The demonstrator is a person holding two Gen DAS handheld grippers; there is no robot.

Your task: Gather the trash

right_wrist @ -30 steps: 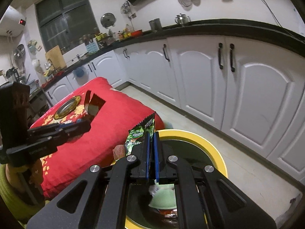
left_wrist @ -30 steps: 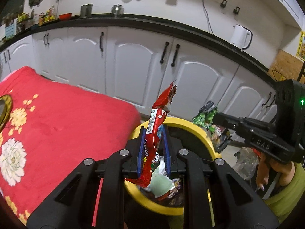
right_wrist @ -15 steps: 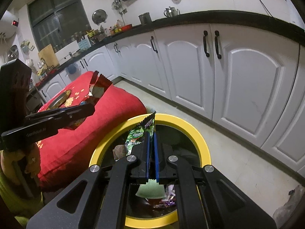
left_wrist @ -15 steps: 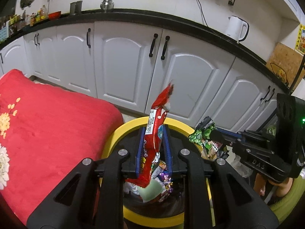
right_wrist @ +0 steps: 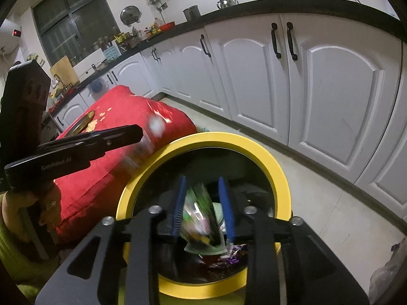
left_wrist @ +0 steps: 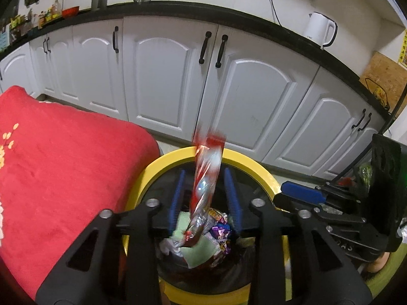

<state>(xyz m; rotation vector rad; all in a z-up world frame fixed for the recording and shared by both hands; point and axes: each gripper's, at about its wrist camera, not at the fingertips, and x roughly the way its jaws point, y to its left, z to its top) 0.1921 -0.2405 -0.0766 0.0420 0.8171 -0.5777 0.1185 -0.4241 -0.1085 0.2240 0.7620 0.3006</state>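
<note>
Spreading both pairs of fingers at once, I've let go of what each held a moment ago. My left gripper point(left_wrist: 204, 198) now stands wide, blue pads well apart, and the red wrapper point(left_wrist: 204, 178) that was clamped between them half a second back hangs loose and blurred in the gap, touching neither pad as far as I can tell, its lower end already down among the rubbish. My right gripper point(right_wrist: 203, 207) is just as wide, and the green snack packet point(right_wrist: 199, 213) it had pinched is a smear between the pads, tipping downward.

Outward from both, the yellow-rimmed bin point(left_wrist: 254, 162) sits straight below, its opening filling the 6 o'clock half of each view, with crumpled foil and a pale green scrap point(left_wrist: 201, 250) lying inside. Both pieces look set to land within the rim, so I judge this pair of trash items as good as collected.

At 9 o'clock from the bin lies the red cloth point(left_wrist: 63, 165), close against the rim; white cabinets point(left_wrist: 162, 76) run across 12 o'clock. Whether more litter waits on the cloth I cannot tell from here.
</note>
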